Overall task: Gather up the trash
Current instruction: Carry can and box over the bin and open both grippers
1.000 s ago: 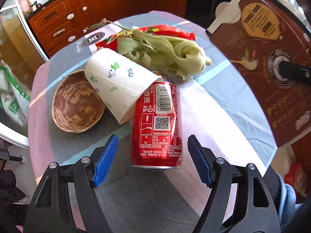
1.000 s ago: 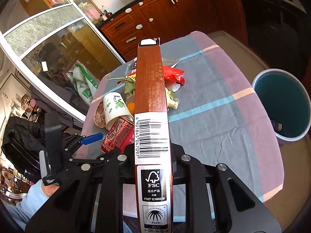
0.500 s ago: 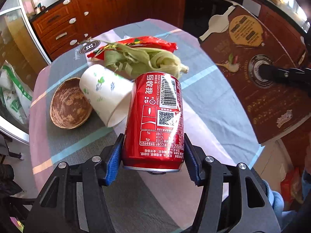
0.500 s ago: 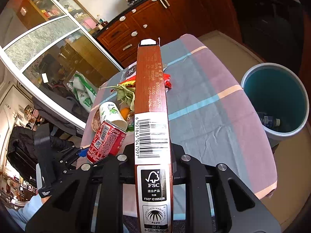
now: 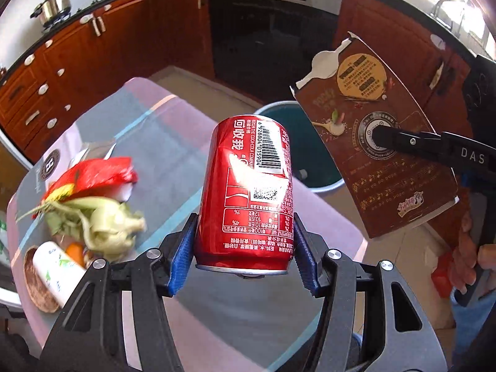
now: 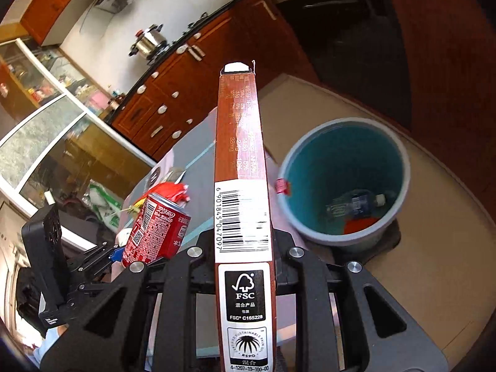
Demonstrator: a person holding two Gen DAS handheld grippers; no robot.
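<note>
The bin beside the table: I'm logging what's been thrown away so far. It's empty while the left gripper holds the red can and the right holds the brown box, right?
Not empty: the right wrist view shows a plastic bottle and something orange-red inside the bin. The rest stands: left gripper holds the red can, right gripper the brown box.

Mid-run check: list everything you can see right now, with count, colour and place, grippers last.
soda can: 1, red, in left gripper
flat carton: 1, brown, in right gripper
bin: 1, grey, teal inside, on floor past the table
plastic bottle: 1, clear, in bin
snack wrapper: 1, red, on table
corn husks: 1 pile, green, on table
paper cup: 1, white, lying on table
bowl: 1, brown, under the cup
table: 1, grey-pink cloth
left gripper: shut on can
right gripper: shut on carton
</note>
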